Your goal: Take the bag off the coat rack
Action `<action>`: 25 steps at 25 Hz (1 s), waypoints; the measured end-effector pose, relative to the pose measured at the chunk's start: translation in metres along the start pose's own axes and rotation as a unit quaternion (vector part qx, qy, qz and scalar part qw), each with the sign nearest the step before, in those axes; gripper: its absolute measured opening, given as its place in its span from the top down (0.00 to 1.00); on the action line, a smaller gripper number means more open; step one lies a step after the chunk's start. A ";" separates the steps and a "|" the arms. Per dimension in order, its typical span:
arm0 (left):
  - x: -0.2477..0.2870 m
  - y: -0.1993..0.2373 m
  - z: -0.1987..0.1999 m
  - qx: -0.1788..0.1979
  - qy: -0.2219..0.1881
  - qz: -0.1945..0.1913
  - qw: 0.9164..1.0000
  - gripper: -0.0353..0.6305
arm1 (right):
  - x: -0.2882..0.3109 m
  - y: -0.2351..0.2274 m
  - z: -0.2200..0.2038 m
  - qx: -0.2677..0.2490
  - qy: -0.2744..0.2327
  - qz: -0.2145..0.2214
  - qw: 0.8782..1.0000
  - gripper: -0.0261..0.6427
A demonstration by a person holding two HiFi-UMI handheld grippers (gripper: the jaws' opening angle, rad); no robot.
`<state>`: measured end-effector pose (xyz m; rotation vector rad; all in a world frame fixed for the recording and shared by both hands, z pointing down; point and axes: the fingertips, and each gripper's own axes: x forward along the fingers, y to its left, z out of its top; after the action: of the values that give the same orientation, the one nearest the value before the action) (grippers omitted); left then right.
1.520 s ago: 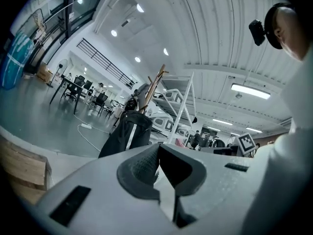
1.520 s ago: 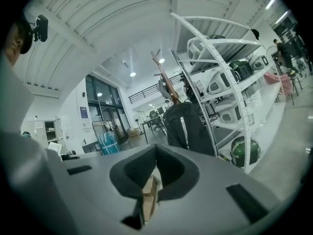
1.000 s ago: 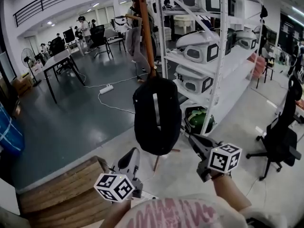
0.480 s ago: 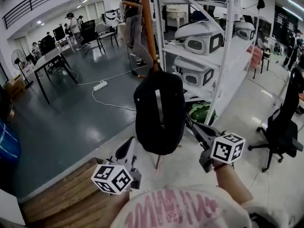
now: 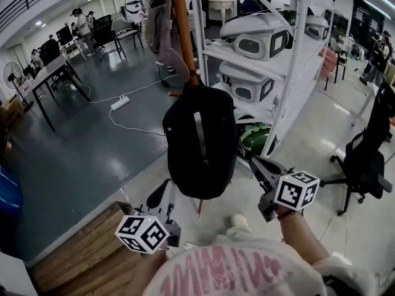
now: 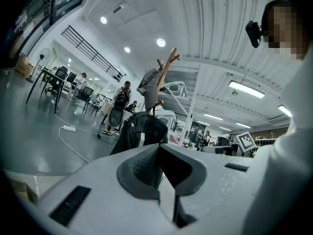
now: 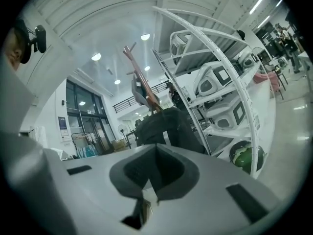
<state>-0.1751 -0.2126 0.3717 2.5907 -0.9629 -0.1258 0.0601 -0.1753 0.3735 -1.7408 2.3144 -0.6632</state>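
A black backpack (image 5: 200, 140) with a pale stripe hangs from a peg on the wooden coat rack (image 5: 181, 29). It also shows ahead in the left gripper view, backpack (image 6: 139, 131) under the rack (image 6: 164, 70), and in the right gripper view, backpack (image 7: 164, 124). My left gripper (image 5: 162, 193) is shut and empty, low at the bag's lower left, a little short of it. My right gripper (image 5: 254, 163) is shut and empty too, at the bag's lower right, apart from it. Both point roughly level toward the bag.
A grey garment (image 5: 157, 23) hangs higher on the rack. White shelving (image 5: 290, 73) with white machines stands right of it, a green object (image 5: 253, 140) at its foot. A wooden pallet (image 5: 80, 245) lies at lower left, an office chair (image 5: 370, 159) at right, a power strip (image 5: 120, 102) on the floor.
Both grippers have moved forward toward the bag and sunk a little. The bag and rack now loom closer in the head view. Both jaws stay shut.
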 end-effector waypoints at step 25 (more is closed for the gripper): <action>0.090 0.036 0.060 0.009 -0.112 0.080 0.990 0.93 | 0.165 -0.082 0.063 -0.050 0.069 0.111 0.990 0.36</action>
<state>-0.1417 -0.3146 0.3339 2.5419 -1.2525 -0.3727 0.1062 -0.3645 0.3756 -1.4843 2.6276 -0.6568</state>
